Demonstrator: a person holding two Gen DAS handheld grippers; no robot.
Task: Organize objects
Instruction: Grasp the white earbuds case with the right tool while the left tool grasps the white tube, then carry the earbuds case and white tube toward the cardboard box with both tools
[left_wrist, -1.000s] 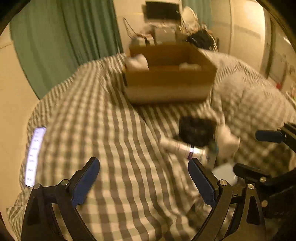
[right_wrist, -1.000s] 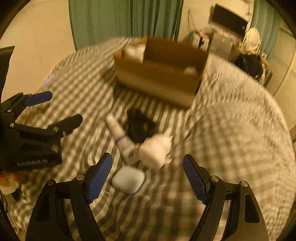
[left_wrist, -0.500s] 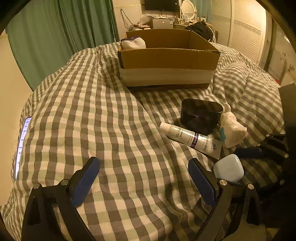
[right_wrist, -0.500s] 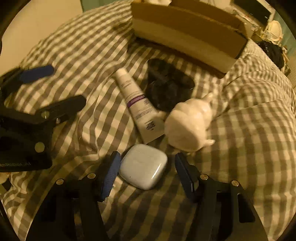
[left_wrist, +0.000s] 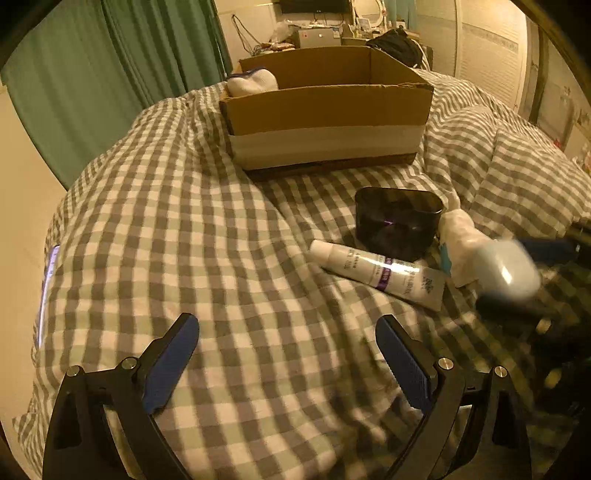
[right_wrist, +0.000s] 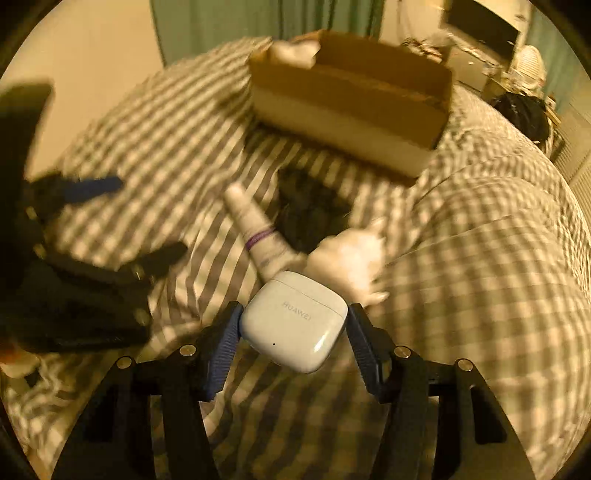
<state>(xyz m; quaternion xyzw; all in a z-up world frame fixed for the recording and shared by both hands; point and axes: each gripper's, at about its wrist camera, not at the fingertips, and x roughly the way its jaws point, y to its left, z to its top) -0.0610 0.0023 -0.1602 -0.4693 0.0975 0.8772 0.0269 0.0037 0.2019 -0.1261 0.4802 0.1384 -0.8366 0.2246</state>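
A: Two claws, so two views. Left wrist view first. The left claw (left_wrist: 286, 354) hangs spread wide over the checked duvet (left_wrist: 207, 236) with nothing between its fingers. Ahead lie a white tube (left_wrist: 376, 271), a dark case (left_wrist: 397, 227) and a white plush toy (left_wrist: 460, 236), all bunched together and touching, with the cardboard box (left_wrist: 325, 122) beyond them. At the right edge the pale earbud case (left_wrist: 508, 267) shows as a blur in the right claw (left_wrist: 524, 277).

B: What could go wrong on that side?

A: I judge the two tools sit close together. If the left one reaches for the tube while the right one crosses, they could knock, and the soft bedding would let the tube roll.

B: And the right wrist view?

A: Here the right claw (right_wrist: 293, 332) is clamped on the earbud case (right_wrist: 293, 321), one pad on each side, seemingly clear of the duvet (right_wrist: 480, 258). The case sits skewed, held near one end with most of its body forward of the pads.

B: So the risk is slipping?

A: Likely. It is glossy and rounded, so a fast swing toward the cardboard box (right_wrist: 351, 103) could twist it out. The background is smeared, which suggests speed. A low carry might also clip the plush toy (right_wrist: 347, 258) or the near wall of the box, where a white bundle (right_wrist: 295, 51) already rests in one corner.
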